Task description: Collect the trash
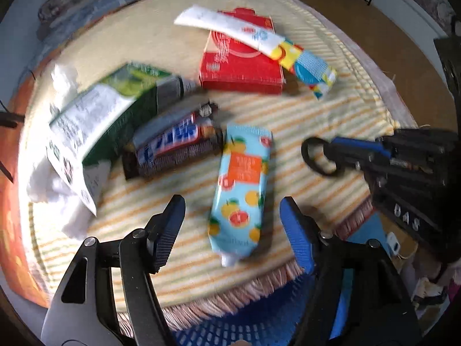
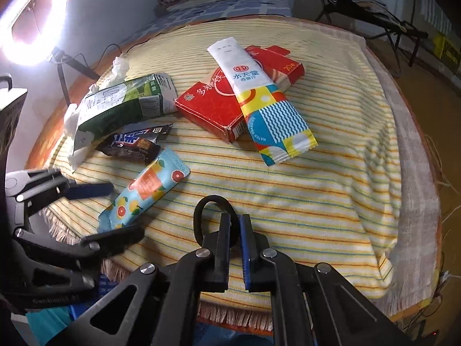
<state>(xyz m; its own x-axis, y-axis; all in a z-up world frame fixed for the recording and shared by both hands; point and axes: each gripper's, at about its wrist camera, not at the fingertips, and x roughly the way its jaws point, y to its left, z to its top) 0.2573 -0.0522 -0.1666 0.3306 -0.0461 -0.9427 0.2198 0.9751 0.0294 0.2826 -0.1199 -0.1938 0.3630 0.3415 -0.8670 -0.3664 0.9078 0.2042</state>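
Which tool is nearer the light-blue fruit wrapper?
Left. The left tool is open around the fruit wrapper; the right tool is off to its side, clamping a black loop.

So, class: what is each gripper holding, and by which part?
Left gripper: nothing, jaws open around the fruit-print wrapper. Right gripper: black loop, pinched at its near edge.

A glaring lamp blows out the right view's corner; the left view is motion-blurred, edges fisheye-bent
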